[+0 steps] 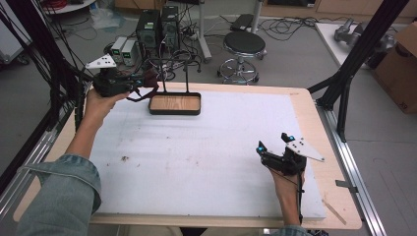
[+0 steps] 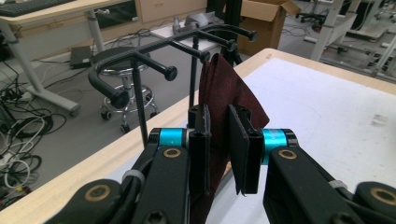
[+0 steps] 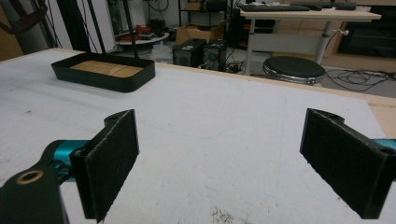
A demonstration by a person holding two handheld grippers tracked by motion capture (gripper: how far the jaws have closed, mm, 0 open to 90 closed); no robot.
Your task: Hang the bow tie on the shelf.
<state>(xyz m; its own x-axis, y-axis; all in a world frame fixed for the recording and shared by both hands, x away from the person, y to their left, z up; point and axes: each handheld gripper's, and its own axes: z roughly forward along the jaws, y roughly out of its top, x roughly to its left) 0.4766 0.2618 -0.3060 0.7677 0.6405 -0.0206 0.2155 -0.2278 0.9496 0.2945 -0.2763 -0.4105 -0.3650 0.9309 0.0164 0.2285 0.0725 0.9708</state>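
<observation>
Currently the left hand-held gripper [image 2: 218, 149] has its jaws closed on a dark red cloth [image 2: 223, 93], pinching it between the pads; the cloth hangs just beside the black rack [image 2: 163, 46], level with its pegged top bar. Cloth looks thin, soft and light: it folds and droops below the jaws, so it will sag and swing rather than hold shape. Judgement: best held near an upper edge or corner, so the free part can drape over a peg. Snag risk on peg tips. Right hand-held gripper [image 3: 219, 158] sits well apart from the rack, low over the white worktop [image 1: 206, 147], jaws wide apart, holding nothing.
</observation>
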